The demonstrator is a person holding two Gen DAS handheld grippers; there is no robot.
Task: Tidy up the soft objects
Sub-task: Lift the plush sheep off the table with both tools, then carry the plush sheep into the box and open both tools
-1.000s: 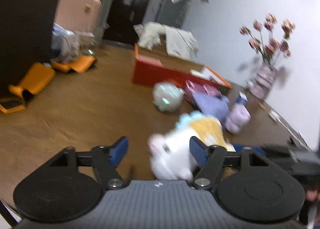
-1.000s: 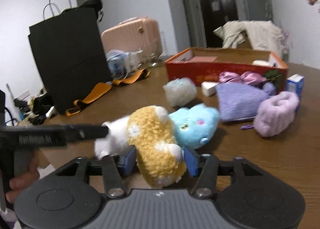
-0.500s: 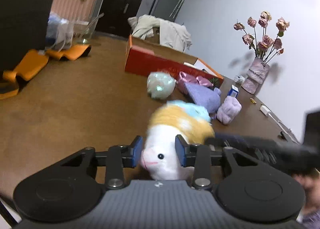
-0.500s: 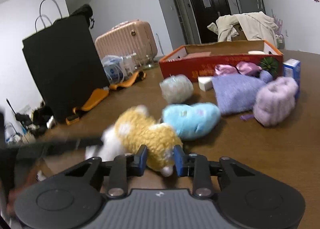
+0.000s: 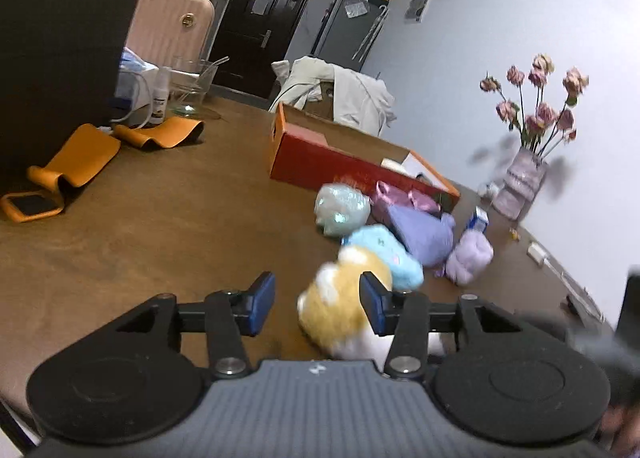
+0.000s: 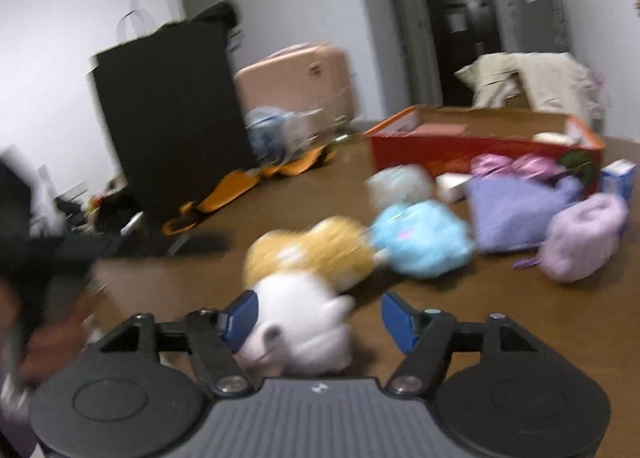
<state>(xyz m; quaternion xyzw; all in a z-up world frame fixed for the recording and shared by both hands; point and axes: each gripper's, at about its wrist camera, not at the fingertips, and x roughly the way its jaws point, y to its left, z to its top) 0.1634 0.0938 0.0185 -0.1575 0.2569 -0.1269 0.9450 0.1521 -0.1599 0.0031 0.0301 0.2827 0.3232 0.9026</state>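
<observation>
One red cardboard box (image 6: 472, 149) at twelve o'clock holds small pale items. The fluffy yellow-and-white plush (image 5: 344, 306) lies on the wooden table (image 5: 160, 225) between both opening grippers, left gripper (image 5: 316, 306) and right gripper (image 6: 316, 316), neither clamping it. Only the left view shows the flower vase (image 5: 518, 185).

No text, label, brand, number or sign can be read in either view. Papers fixed to the grey cabinet (image 5: 347, 33) and the dark door (image 5: 260, 21), upper centre, are too small to make out; the small blue-and-white carton (image 6: 618, 177), at right, is blurred.
</observation>
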